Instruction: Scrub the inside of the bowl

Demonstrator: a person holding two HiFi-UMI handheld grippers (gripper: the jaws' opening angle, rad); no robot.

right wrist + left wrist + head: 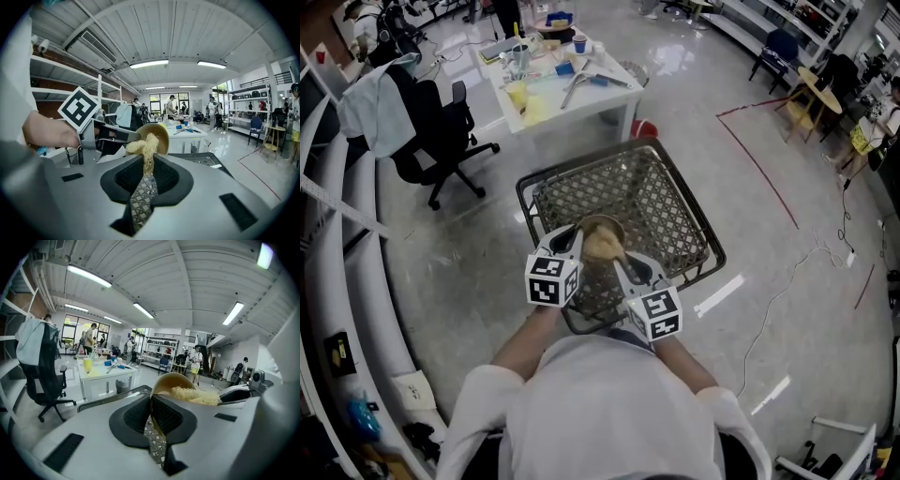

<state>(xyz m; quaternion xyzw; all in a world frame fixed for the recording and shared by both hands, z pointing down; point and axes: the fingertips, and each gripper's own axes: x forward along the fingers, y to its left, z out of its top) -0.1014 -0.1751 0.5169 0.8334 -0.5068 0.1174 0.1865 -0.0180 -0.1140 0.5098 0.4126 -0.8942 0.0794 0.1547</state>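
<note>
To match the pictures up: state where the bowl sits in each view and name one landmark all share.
Head view: bowl at the centre.
Left gripper view: bowl just right of centre, rim in the jaws.
Right gripper view: bowl at centre, behind the pale scrubber.
Shared landmark: white table: above the bowl, left of it, right of it, in that order.

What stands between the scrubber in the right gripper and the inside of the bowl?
Nothing visible does. The fibrous scrubber, shut in the right gripper, reaches straight into the open bowl. The left gripper pinches the rim at one side, clear of the scrubber.
</note>
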